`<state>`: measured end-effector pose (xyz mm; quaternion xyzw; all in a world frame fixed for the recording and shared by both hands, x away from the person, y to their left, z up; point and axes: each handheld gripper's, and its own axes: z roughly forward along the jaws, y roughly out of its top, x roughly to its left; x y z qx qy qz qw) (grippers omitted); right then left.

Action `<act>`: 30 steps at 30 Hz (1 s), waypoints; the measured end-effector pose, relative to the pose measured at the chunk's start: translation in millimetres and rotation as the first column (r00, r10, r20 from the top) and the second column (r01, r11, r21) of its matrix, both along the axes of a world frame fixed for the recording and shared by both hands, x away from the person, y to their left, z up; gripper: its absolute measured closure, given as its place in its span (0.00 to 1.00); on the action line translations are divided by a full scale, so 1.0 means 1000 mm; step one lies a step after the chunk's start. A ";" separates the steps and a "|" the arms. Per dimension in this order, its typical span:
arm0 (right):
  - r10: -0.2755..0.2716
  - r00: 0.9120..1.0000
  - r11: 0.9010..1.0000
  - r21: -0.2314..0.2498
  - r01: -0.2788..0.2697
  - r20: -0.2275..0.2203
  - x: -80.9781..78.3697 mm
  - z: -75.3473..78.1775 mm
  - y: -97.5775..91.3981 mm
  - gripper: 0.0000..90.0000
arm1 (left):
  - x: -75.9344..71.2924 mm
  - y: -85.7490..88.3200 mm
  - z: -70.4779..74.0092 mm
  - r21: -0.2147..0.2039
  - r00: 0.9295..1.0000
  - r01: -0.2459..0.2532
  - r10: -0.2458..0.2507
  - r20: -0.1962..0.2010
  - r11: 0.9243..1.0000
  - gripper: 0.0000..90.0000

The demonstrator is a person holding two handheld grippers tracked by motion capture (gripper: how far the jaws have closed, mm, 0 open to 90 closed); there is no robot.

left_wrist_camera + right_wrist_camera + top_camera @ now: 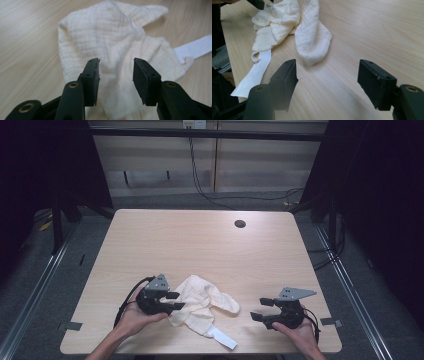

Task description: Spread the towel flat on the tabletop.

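Observation:
A crumpled cream muslin cloth [202,302] [107,37] [312,37] lies near the front of the wooden table [200,240]. A white strap [222,338] [197,47] [254,75] trails from it toward the front edge. My left gripper [176,301] [116,75] sits at the cloth's left side, held in a hand. Its jaws stand apart over the fabric and the pads press on nothing. My right gripper [259,308] [327,80] rests to the right of the cloth, apart from it. It is open wide over bare wood.
A round cable hole [240,224] sits in the table's far right part. Black cables [235,197] run over the floor beyond the far edge. Metal rails [350,290] flank both sides of the table.

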<state>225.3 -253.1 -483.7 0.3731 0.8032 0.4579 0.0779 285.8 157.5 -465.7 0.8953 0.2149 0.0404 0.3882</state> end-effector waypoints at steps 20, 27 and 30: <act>-0.016 1.000 1.000 -0.027 0.016 -0.010 0.003 -0.003 0.004 0.29 | -0.017 -0.005 -0.019 0.017 0.984 0.174 -0.174 -0.028 0.985 0.75; -0.017 1.000 0.999 -0.030 0.017 -0.011 0.003 -0.002 0.006 0.29 | -0.019 -0.005 -0.024 0.057 0.986 0.164 -0.163 -0.022 0.985 0.72; -0.016 1.000 0.999 -0.030 0.016 -0.012 0.003 -0.003 0.006 0.29 | -0.016 -0.005 -0.024 0.044 0.986 0.167 -0.166 -0.019 0.985 0.85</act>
